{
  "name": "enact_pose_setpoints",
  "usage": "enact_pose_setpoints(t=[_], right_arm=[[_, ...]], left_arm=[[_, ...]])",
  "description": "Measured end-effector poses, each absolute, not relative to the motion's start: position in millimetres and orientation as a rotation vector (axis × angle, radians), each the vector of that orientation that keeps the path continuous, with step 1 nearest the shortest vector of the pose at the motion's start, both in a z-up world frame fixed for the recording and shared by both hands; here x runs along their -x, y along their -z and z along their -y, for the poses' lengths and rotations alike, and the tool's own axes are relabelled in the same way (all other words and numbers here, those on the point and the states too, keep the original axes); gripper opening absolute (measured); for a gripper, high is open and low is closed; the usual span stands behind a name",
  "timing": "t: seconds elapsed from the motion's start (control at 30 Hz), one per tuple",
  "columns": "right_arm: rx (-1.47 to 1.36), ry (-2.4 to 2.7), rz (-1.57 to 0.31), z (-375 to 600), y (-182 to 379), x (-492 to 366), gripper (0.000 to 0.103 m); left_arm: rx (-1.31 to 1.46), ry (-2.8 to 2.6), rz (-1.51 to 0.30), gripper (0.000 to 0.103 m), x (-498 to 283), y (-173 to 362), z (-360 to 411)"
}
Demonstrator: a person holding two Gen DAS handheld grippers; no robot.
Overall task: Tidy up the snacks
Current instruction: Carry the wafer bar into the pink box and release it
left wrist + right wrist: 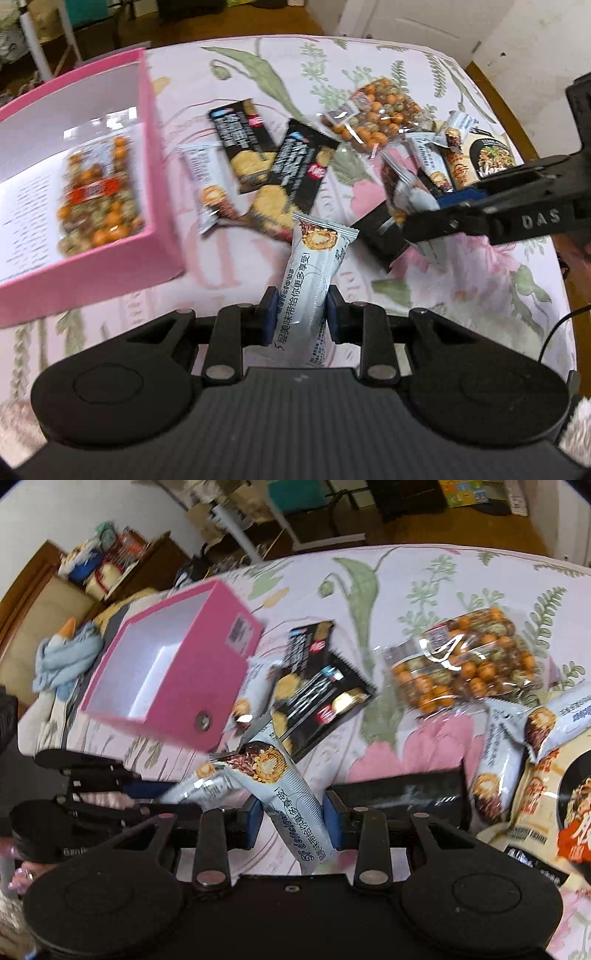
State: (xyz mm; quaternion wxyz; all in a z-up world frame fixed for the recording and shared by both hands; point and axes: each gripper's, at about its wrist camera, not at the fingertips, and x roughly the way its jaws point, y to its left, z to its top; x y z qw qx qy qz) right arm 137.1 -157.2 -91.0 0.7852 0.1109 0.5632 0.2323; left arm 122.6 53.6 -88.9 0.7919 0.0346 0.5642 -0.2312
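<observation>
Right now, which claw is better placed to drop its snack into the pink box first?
Probably the left claw: its wafer bar sits right beside the pink box. The right claw, also shut on a bar, is farther away.

Pink box (92, 258) cut off at the left edge of the left wrist view, motion-blurred throughout. Nut bag (98, 195) inside smeared, label unreadable. Black cookie packets (299, 177) blurred, print illegible. Noodle packet (554, 805) clipped by the right edge of the right wrist view. Lower end of silver wafer bar (284, 801) hidden behind gripper body.
</observation>
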Motion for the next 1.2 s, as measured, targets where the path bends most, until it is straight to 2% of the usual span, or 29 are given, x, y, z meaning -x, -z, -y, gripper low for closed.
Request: enact_pose_setpoints(t=[0.4, 0.7, 1.03, 1.2], right_arm=[[-0.19, -0.659, -1.16, 86, 31, -124, 0.04], [-0.214, -0.75, -1.116, 16, 14, -181, 0.04], [-0.033, -0.702, -1.101, -69, 56, -271, 0.04], [0.189, -0.679, -1.097, -103, 86, -292, 0.04]], left_arm=[[-0.02, 0.396, -1.112, 0.026, -95, 32, -129], [0.124, 0.256, -1.01, 0.026, -129, 13, -203], [0.312, 0.122, -1.009, 0.026, -227, 68, -263], [0.344, 0.051, -1.073, 0.026, -265, 113, -268]])
